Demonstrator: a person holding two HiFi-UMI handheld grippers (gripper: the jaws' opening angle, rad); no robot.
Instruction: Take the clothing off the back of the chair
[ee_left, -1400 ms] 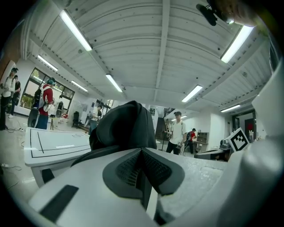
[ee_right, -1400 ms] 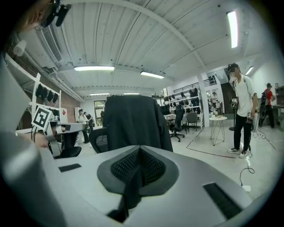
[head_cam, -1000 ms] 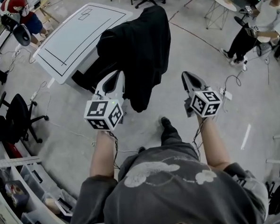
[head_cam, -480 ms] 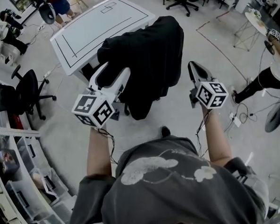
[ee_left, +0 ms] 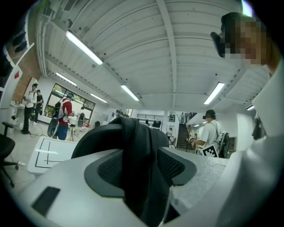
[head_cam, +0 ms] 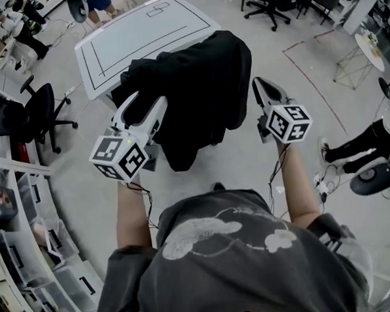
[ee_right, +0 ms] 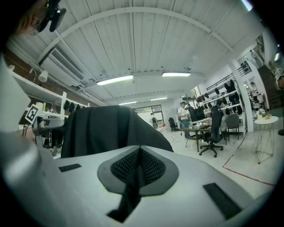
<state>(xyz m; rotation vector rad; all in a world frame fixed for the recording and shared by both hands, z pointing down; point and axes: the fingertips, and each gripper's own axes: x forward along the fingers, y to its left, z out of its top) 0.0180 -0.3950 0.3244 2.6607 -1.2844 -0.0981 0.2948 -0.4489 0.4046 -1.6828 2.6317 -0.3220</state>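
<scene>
Directly behind the black clothing (head_cam: 200,79) a white table (head_cam: 141,36) marked with black lines is seen, and its near edge is hidden by the fabric. An office chair (head_cam: 38,119) is found well to the left of the clothing. More desk chairs (head_cam: 271,2) are set well beyond it. A seated person's legs (head_cam: 362,145) are seen well to its right, past a red line (head_cam: 315,79) on the floor. Shelves (head_cam: 23,261) holding bins are ranged to the left of the clothing, on the nearer side.

The clothing is draped over the back of the chair. The chair beneath is so fully covered that its frame cannot be made out in the head view.

The left gripper (head_cam: 148,97) is set at the left side of the clothing. Its jaws are closing with a thick fold of the fabric between them, and the pads (ee_left: 171,164) are not yet pressed flat on it. The right gripper (head_cam: 258,83) is held just beside the right edge of the clothing, apart from it. Its jaws are together and nothing is between them.

Bare floor (head_cam: 248,162) is left open to the right of the clothing and on its near side. Behind and to the left, the clothing is hemmed in by the table.
</scene>
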